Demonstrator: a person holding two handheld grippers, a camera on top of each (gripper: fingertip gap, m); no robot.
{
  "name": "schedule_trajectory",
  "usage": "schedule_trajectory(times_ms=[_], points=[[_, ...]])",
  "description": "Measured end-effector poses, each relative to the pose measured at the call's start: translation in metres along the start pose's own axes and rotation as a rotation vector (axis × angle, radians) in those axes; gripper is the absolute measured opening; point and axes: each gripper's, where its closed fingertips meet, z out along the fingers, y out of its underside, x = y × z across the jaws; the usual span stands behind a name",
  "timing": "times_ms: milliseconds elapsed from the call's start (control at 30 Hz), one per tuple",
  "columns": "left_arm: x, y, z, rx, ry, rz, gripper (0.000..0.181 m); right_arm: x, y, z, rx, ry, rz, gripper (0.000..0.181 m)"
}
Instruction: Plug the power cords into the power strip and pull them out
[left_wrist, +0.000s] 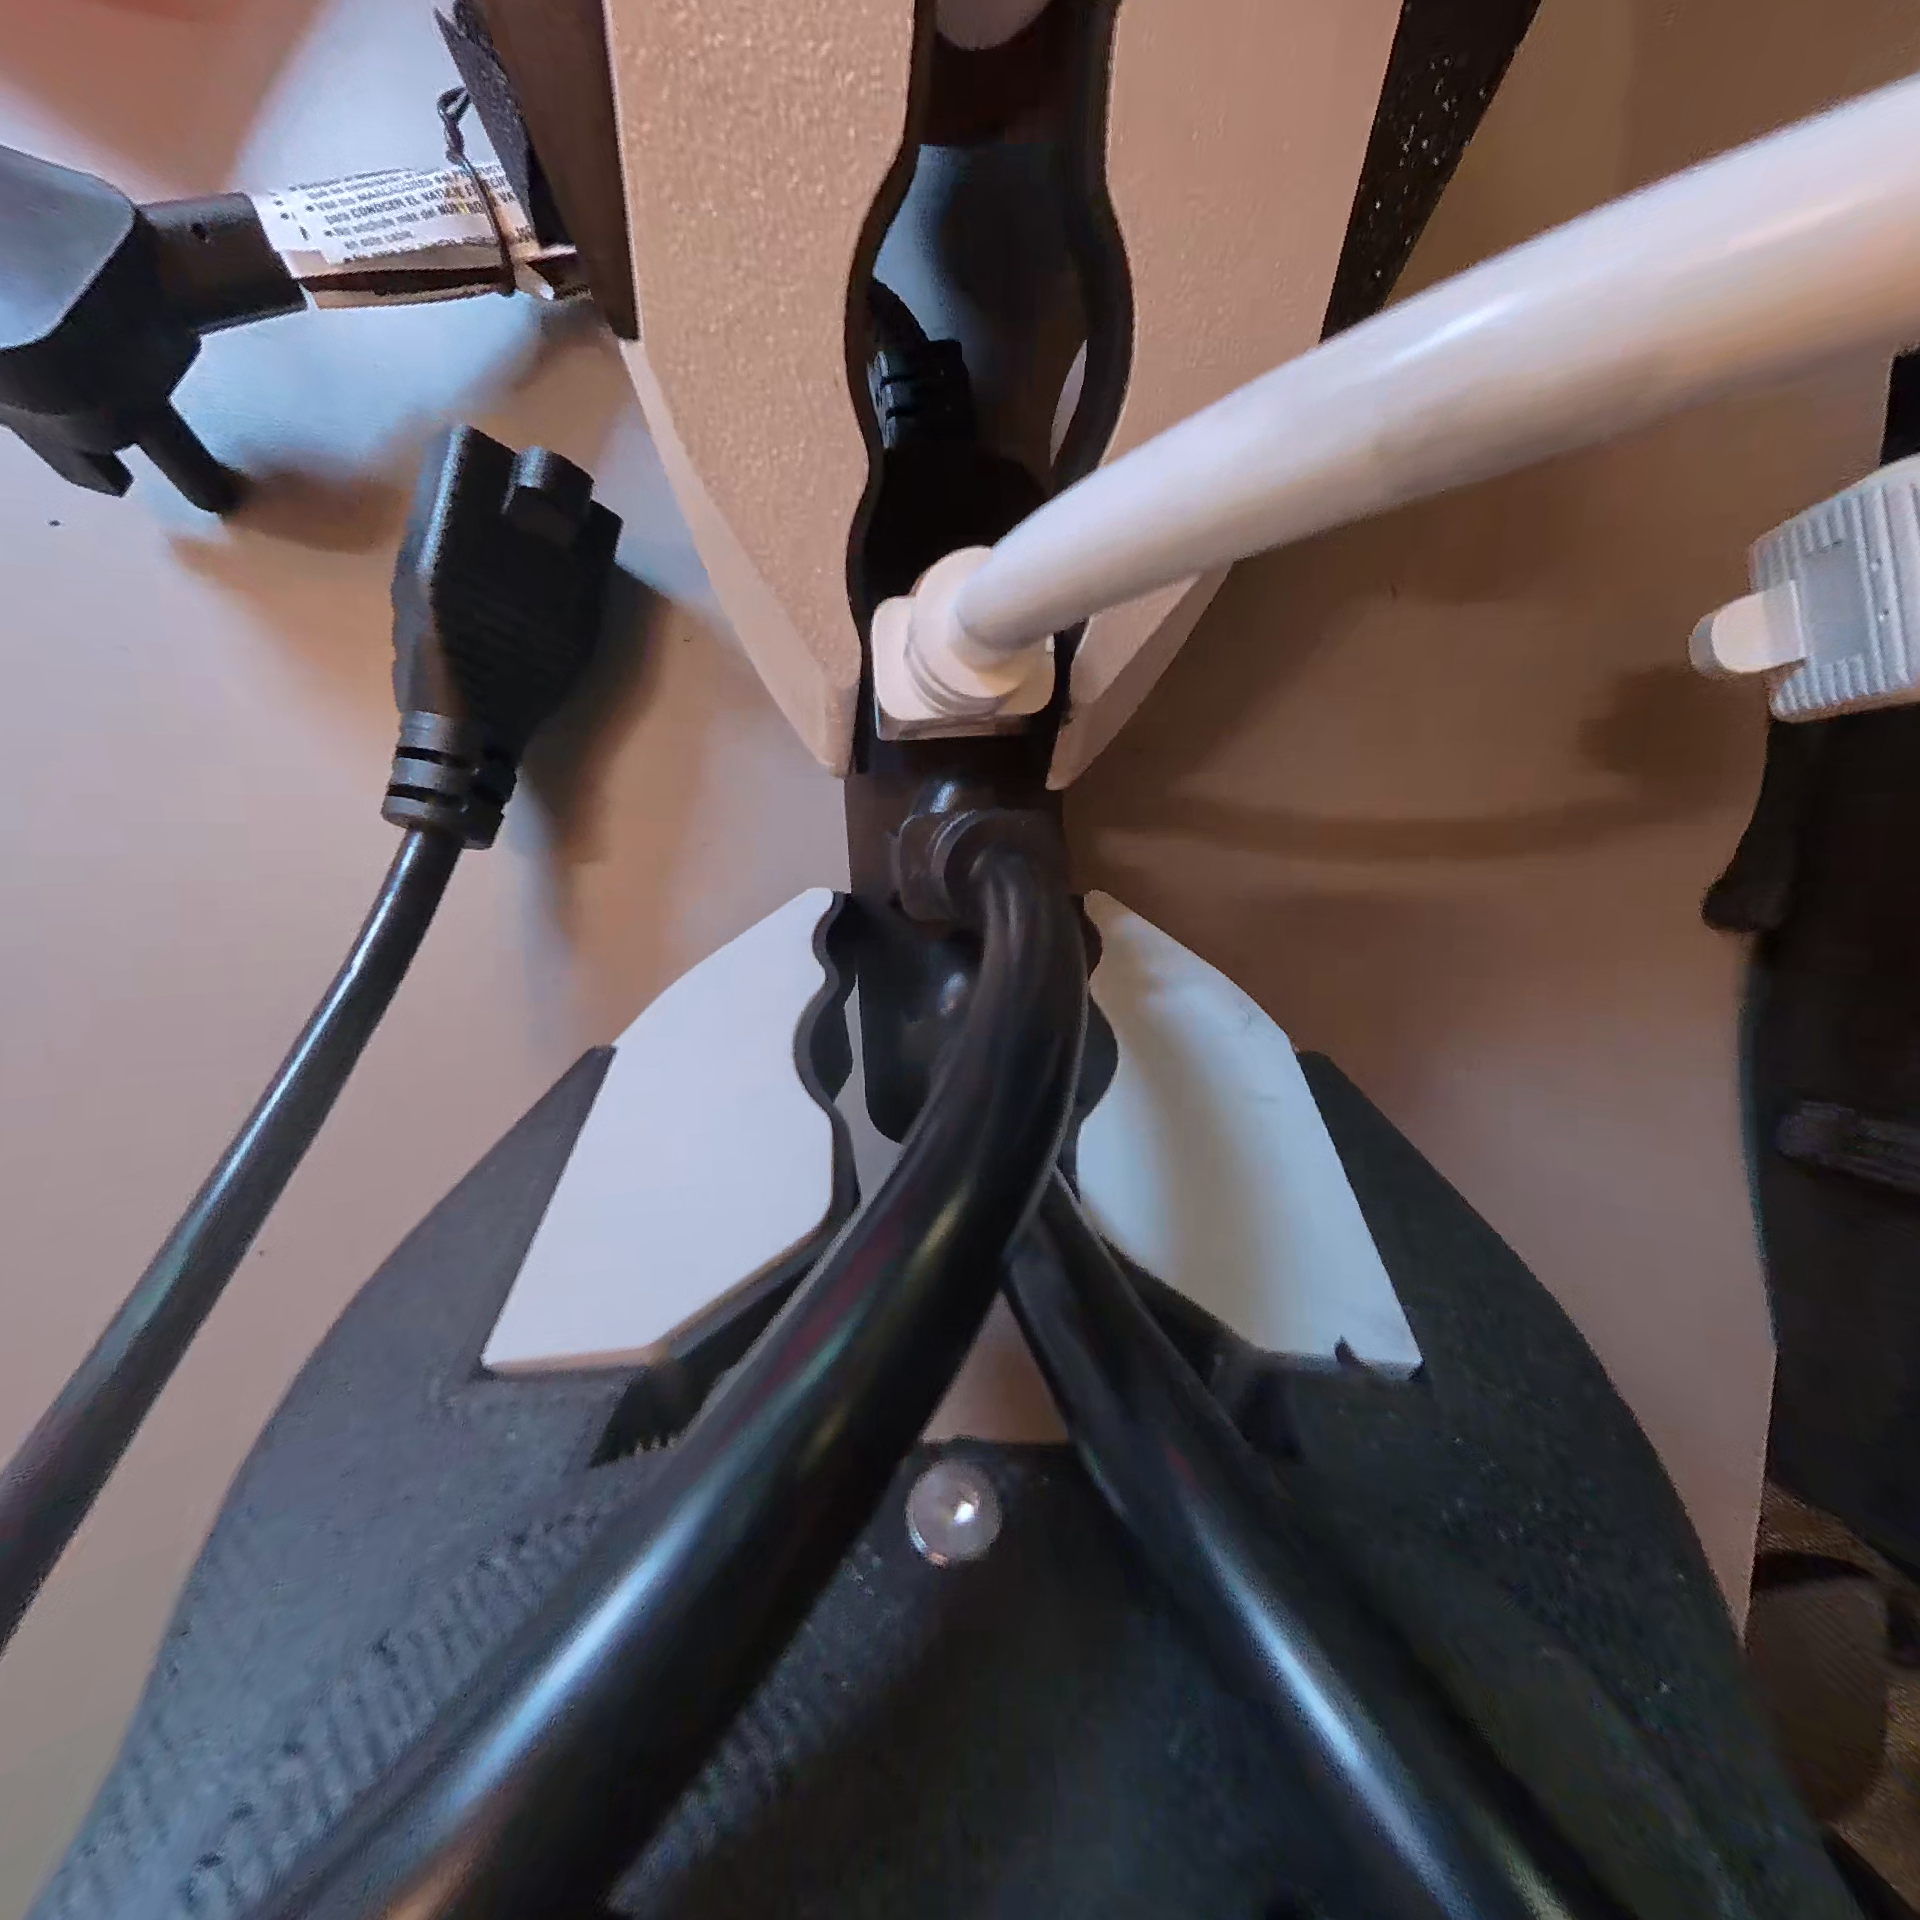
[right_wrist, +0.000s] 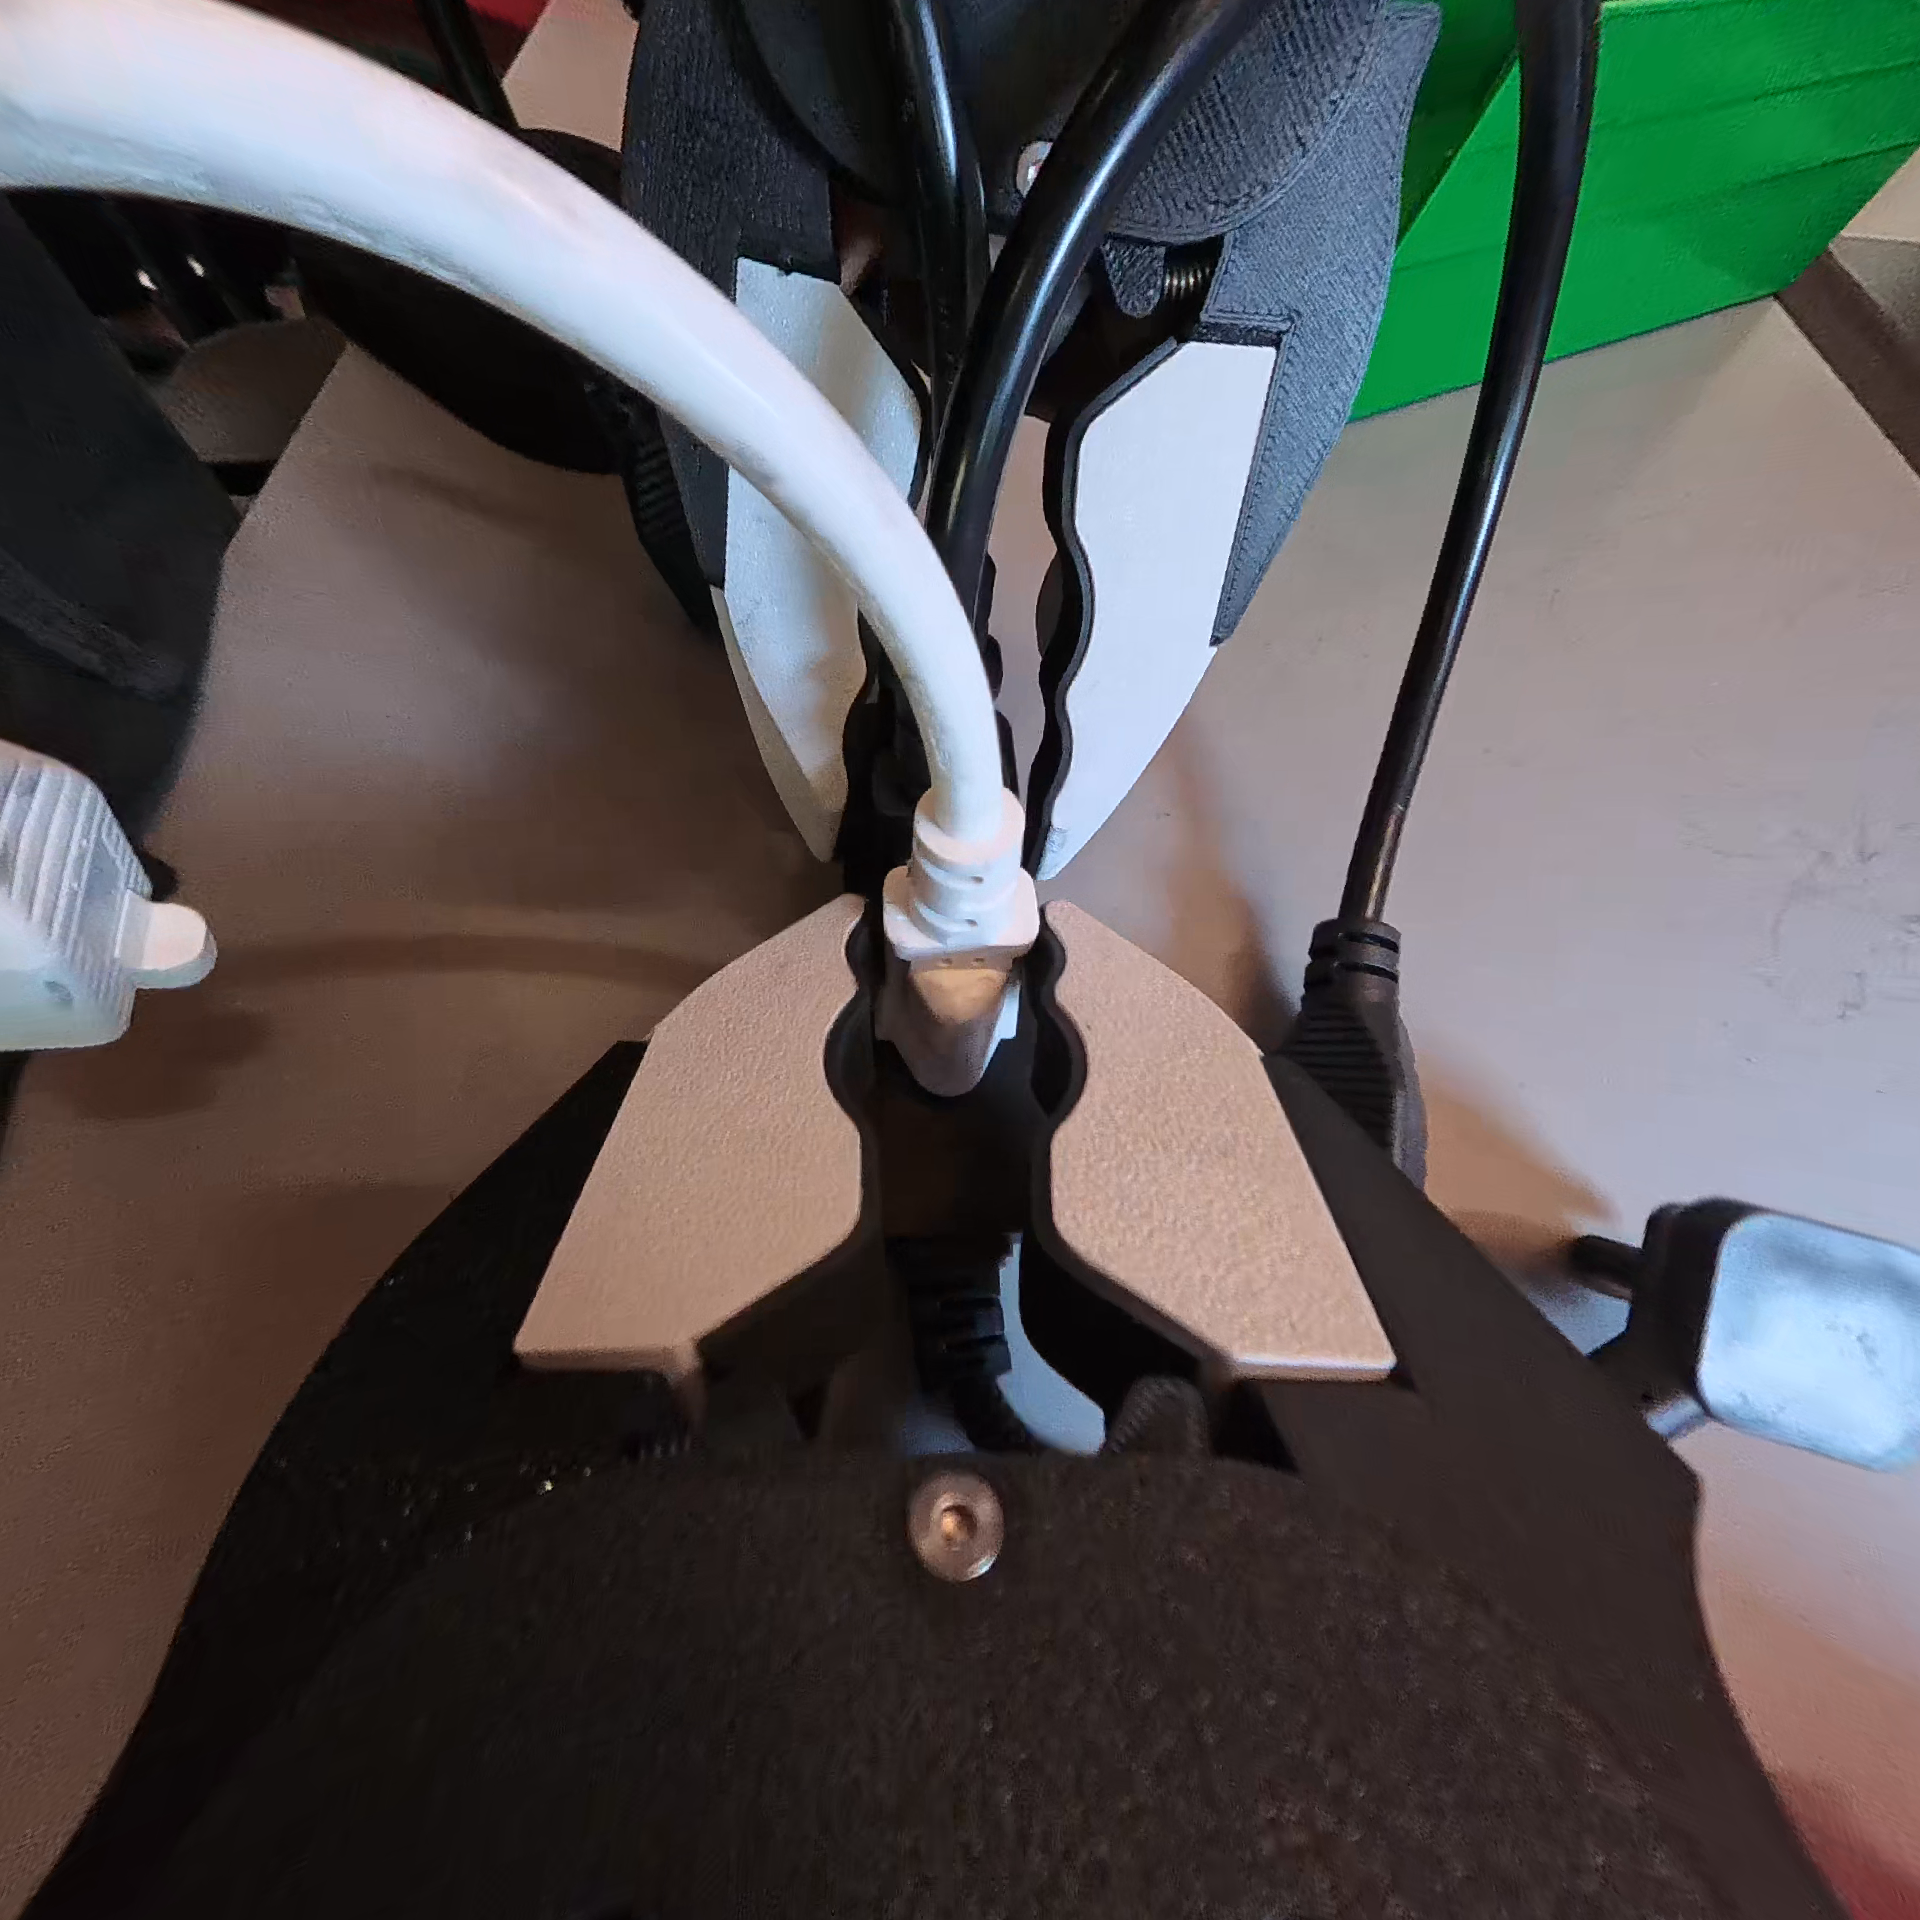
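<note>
A black power strip (left_wrist: 956, 821) sits mid-counter (left_wrist: 208, 727), its white plug (left_wrist: 961, 665) and black plug (left_wrist: 940, 831) seated. Left tongs (left_wrist: 961, 925) and right tongs (right_wrist: 951, 966) clamp its ends. A loose black plug (left_wrist: 488, 613) lies left; a tagged cord's (left_wrist: 395, 223) print is unreadable.

Two grippers (right_wrist: 954, 940) (left_wrist: 961, 873), one white cord (right_wrist: 582, 270), perhaps three black cords (right_wrist: 1475, 499), and one green box (right_wrist: 1683, 177).

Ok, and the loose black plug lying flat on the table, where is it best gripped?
On the ribbed middle of the loose black plug, coming from above, tool fingers across its two long sides. It lies flat on the table; the cord leaves one end, so the sides look free.
</note>
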Motion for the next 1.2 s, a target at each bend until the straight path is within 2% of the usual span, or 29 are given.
schedule_trajectory(times_ms=[1200], points=[[0.0001,0.0016,-0.0001,0.100,0.026,-0.101,0.041,-0.0018,-0.0048,-0.0054,0.072,-0.027,0.029,0.023]])
